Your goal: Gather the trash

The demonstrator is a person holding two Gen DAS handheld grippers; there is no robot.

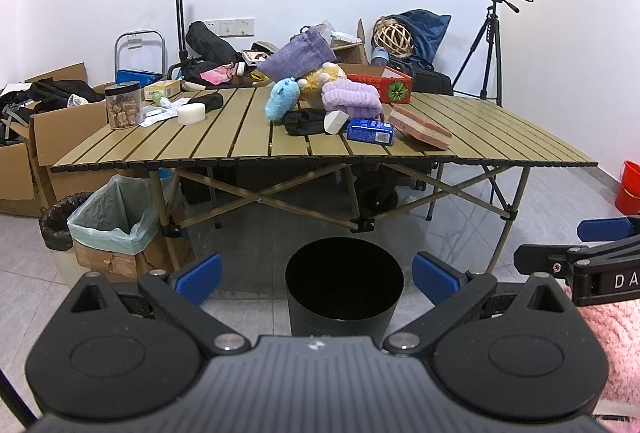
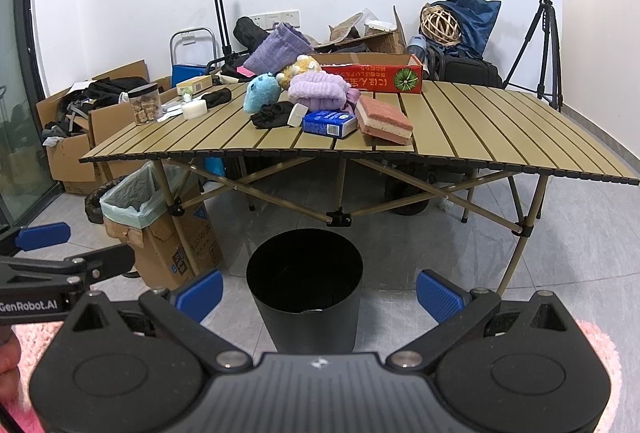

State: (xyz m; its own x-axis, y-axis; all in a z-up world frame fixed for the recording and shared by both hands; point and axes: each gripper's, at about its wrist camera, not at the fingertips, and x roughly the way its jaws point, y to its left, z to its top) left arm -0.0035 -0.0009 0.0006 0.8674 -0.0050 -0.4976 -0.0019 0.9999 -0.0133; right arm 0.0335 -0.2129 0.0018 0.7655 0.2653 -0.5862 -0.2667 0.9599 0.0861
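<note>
Start step: both grippers, left (image 1: 316,279) and right (image 2: 318,291), jaws apart, empty, above bin (image 1: 344,289); next reach desk (image 1: 248,141) trash.

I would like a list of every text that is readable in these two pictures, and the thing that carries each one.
"GenRobot.AI": on the left gripper, seen from the right wrist camera.
"DA", cut off by the frame edge: on the right gripper, seen from the left wrist camera.
Red box: a line of print, upside down, not legible.
Blue packet: print too small to read.
Cardboard box beside the table: print too blurred.
</note>
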